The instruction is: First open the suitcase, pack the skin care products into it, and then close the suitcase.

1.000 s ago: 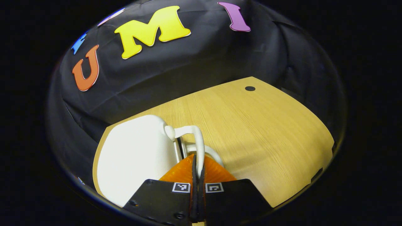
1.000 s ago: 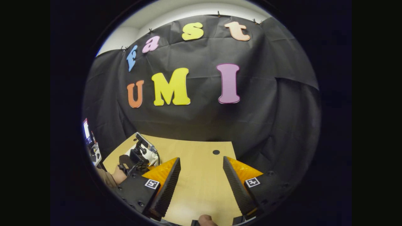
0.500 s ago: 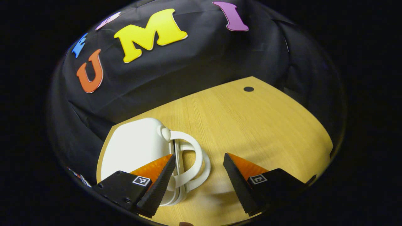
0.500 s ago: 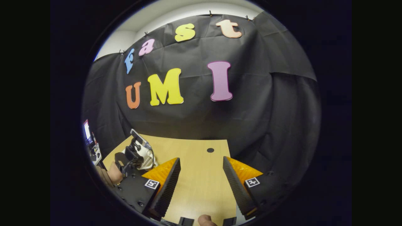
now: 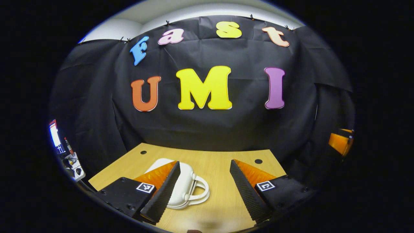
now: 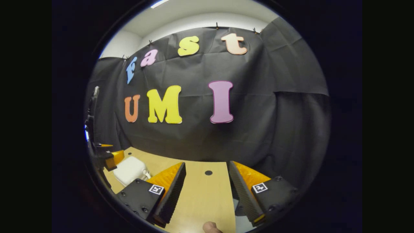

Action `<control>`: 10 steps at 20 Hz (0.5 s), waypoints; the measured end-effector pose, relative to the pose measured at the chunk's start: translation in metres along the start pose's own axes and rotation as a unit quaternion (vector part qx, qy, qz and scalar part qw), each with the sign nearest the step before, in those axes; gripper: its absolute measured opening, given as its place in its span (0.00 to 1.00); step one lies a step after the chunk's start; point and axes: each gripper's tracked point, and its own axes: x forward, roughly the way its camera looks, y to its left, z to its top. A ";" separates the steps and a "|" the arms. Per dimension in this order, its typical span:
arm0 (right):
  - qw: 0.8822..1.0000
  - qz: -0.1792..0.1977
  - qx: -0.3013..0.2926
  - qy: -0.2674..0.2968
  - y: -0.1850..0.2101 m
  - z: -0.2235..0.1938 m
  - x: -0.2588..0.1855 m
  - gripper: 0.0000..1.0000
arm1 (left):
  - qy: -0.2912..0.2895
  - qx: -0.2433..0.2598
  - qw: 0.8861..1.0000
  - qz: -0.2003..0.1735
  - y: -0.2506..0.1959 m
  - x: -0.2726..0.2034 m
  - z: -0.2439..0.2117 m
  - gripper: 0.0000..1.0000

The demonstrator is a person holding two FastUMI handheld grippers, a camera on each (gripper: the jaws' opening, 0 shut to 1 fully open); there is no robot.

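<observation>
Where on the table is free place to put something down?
Bare wood lies right of the white suitcase, out to the table edge and the round hole. It is crowded at the left, where the suitcase lies near the left gripper.

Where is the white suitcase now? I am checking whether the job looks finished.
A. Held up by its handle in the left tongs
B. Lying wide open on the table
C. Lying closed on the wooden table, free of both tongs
C: the white suitcase lies shut on the wooden table, and the left tongs stand open above it, gripping nothing.
</observation>
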 end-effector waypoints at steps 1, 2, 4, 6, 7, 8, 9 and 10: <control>1.000 0.000 0.006 -0.008 0.006 0.006 -0.001 0.80 | -0.007 -0.006 1.000 -0.001 -0.001 -0.007 0.010 0.98; 1.000 -0.002 0.007 -0.017 0.012 0.013 -0.002 0.80 | -0.016 -0.015 1.000 -0.008 -0.003 -0.014 0.017 0.98; 1.000 -0.002 -0.003 -0.028 0.027 0.020 -0.004 0.80 | -0.031 -0.029 0.999 -0.026 -0.008 -0.018 0.034 0.98; 0.999 0.002 -0.020 -0.036 0.044 0.025 -0.004 0.81 | -0.040 -0.023 0.998 -0.051 -0.014 -0.022 0.038 0.98; 0.999 0.002 -0.031 -0.038 0.052 0.026 -0.005 0.80 | -0.044 -0.014 0.997 -0.063 -0.020 -0.025 0.040 0.99; 0.998 0.000 -0.040 -0.039 0.058 0.025 -0.006 0.80 | -0.048 -0.009 0.996 -0.068 -0.022 -0.027 0.040 0.99; 0.998 0.001 -0.049 -0.039 0.065 0.023 -0.006 0.80 | -0.052 -0.008 0.995 -0.080 -0.024 -0.028 0.041 0.99; 0.998 0.001 -0.054 -0.037 0.072 0.022 -0.005 0.81 | -0.056 -0.008 0.994 -0.088 -0.025 -0.028 0.042 0.99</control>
